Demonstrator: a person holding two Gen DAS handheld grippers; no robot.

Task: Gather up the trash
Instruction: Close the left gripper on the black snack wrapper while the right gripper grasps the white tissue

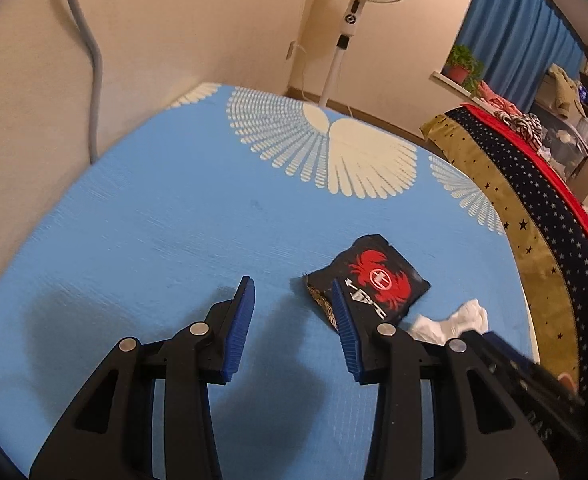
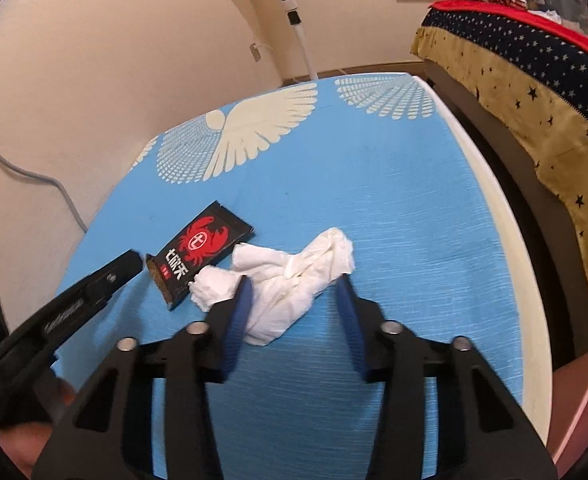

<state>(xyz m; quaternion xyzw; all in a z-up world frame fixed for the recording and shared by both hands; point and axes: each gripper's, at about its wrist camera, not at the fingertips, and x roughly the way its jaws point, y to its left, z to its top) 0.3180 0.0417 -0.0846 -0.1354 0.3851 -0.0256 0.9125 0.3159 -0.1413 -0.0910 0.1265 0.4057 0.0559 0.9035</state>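
Here, on the blue worktop [image 2: 394,208], the right gripper [image 2: 294,280] straddles a crumpled white tissue [image 2: 294,276], jaws spread; the left gripper [image 1: 292,292], also spread, stands beside a black packet [image 1: 378,276].

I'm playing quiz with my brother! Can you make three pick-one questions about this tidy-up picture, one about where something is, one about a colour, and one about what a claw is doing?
1. Where is the crumpled tissue?
A. on the blue mat
B. on the floor
C. on the fan

2. What colour is the crab on the black box?
A. green
B. red
C. yellow

3. What is between the right claw's fingers?
A. the box
B. nothing
C. the tissue

Answers:
1 A, it lies on the blue mat.
2 B, the printed crab is red.
3 C, white tissue sits between the blue fingers.
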